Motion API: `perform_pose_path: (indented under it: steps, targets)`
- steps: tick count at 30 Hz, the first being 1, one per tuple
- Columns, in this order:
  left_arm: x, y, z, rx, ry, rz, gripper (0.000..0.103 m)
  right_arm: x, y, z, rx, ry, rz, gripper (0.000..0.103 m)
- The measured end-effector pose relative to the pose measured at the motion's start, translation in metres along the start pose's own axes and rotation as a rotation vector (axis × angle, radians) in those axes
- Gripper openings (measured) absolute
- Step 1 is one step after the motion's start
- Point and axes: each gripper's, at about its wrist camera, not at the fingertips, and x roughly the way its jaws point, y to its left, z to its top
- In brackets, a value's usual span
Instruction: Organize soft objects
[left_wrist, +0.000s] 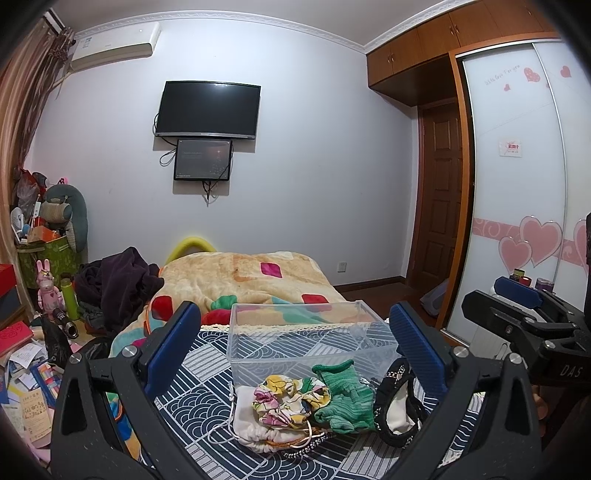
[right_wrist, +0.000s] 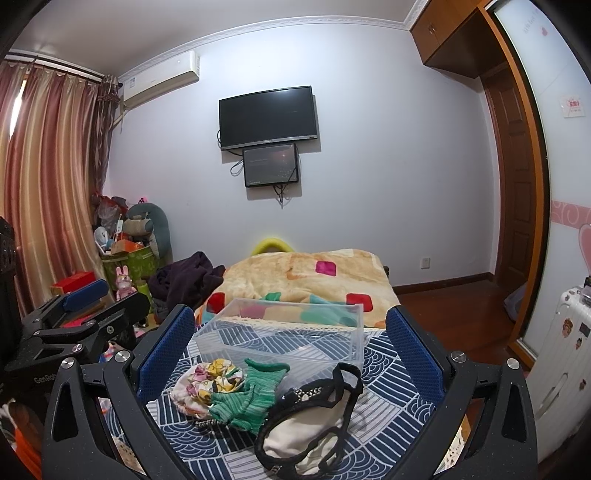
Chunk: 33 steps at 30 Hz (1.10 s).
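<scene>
A clear plastic box (left_wrist: 295, 332) (right_wrist: 284, 328) stands empty on a navy-and-white patterned cloth (left_wrist: 199, 391) (right_wrist: 384, 373). In front of it lies a small pile: a floral scrunchie (left_wrist: 284, 400) (right_wrist: 212, 380) on a white drawstring pouch (left_wrist: 251, 424), a green knitted piece (left_wrist: 343, 398) (right_wrist: 251, 395), and a cream pouch with black trim (left_wrist: 399, 410) (right_wrist: 306, 432). My left gripper (left_wrist: 291, 339) is open above the pile, empty. My right gripper (right_wrist: 291, 339) is open above the pile, empty. Each gripper shows at the edge of the other's view.
A bed with an orange patterned blanket (left_wrist: 243, 277) (right_wrist: 306, 277) lies behind the box. Dark clothes (left_wrist: 118, 284) and cluttered boxes and toys (left_wrist: 48, 251) fill the left. A wardrobe with heart stickers (left_wrist: 524, 206) and a white suitcase (right_wrist: 565, 339) stand on the right.
</scene>
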Motion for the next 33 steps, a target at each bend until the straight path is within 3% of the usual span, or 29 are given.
perform_pose_path:
  steps: [14,27,33]
  targets:
    - [0.006,0.0,-0.008,0.013,0.032,0.013,0.103,0.004,-0.001,-0.003,-0.007,0.029,-0.022,0.103]
    - [0.062,0.018,-0.06,-0.054,0.297,-0.023,0.103,0.041,-0.041,-0.051,0.12,0.268,-0.03,0.103]
    - [0.083,0.015,-0.075,-0.071,0.368,-0.058,0.082,0.058,-0.049,-0.071,0.161,0.36,0.002,0.1]
